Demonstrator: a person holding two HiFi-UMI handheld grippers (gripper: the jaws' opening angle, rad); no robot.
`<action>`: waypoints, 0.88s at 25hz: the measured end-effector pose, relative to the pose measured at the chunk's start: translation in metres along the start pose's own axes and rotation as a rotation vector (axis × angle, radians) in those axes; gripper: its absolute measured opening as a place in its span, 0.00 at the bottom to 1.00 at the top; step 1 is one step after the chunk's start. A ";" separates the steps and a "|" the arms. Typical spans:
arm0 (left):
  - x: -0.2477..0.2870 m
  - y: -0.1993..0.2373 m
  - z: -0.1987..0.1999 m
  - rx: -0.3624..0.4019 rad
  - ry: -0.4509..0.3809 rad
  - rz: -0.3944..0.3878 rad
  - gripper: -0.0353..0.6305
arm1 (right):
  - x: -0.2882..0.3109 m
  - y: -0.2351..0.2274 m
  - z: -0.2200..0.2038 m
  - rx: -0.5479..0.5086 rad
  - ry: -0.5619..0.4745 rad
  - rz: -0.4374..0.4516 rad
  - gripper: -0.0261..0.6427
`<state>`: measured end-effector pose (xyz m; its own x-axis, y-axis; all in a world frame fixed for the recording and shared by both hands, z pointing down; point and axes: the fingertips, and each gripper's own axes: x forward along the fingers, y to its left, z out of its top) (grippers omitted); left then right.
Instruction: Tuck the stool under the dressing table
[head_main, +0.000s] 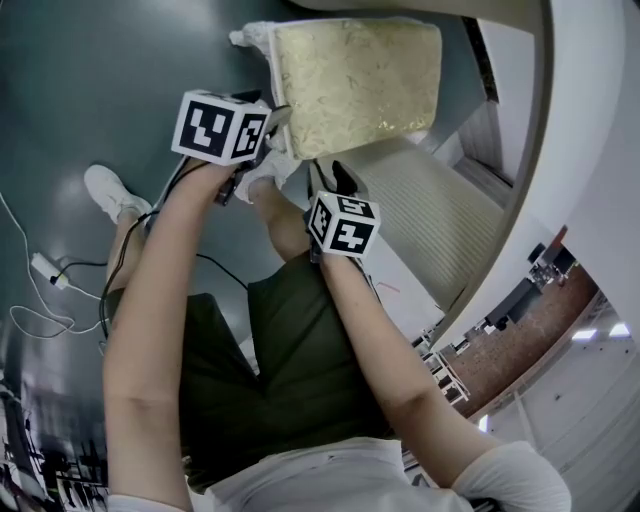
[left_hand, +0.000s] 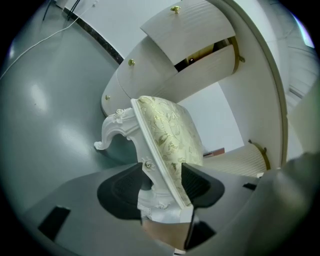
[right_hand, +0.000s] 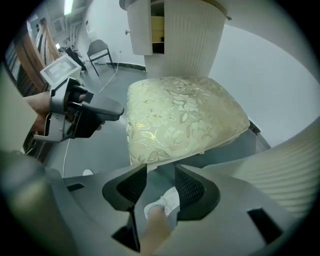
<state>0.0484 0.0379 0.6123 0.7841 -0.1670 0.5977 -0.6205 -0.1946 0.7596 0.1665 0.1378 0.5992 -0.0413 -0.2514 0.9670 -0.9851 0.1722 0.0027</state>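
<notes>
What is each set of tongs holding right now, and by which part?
Left tongs clamp the stool at its near corner, at the top of a leg. Right tongs are open and hold nothing.

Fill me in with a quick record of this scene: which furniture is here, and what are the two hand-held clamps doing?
Stool: cream floral cushion, white carved frame, on the grey floor
Dressing table: white, ribbed curved fronts, just beyond the stool
Left gripper: jaws closed on the stool's corner, it appears
Right gripper: jaws apart, empty, at the stool's near edge
Progress: stool not yet tucked under
</notes>
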 end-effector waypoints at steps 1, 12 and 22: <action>-0.001 0.002 0.002 -0.001 0.002 -0.002 0.41 | 0.001 0.007 -0.001 0.011 -0.001 0.013 0.32; 0.003 0.004 0.022 0.064 0.024 -0.028 0.29 | 0.015 0.033 0.003 0.077 -0.021 0.026 0.32; 0.015 -0.017 0.023 0.089 0.007 -0.071 0.12 | 0.012 0.023 0.005 0.069 -0.005 0.023 0.32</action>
<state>0.0702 0.0167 0.6029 0.8261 -0.1429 0.5452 -0.5616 -0.2905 0.7748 0.1428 0.1341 0.6098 -0.0643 -0.2525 0.9655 -0.9930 0.1123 -0.0368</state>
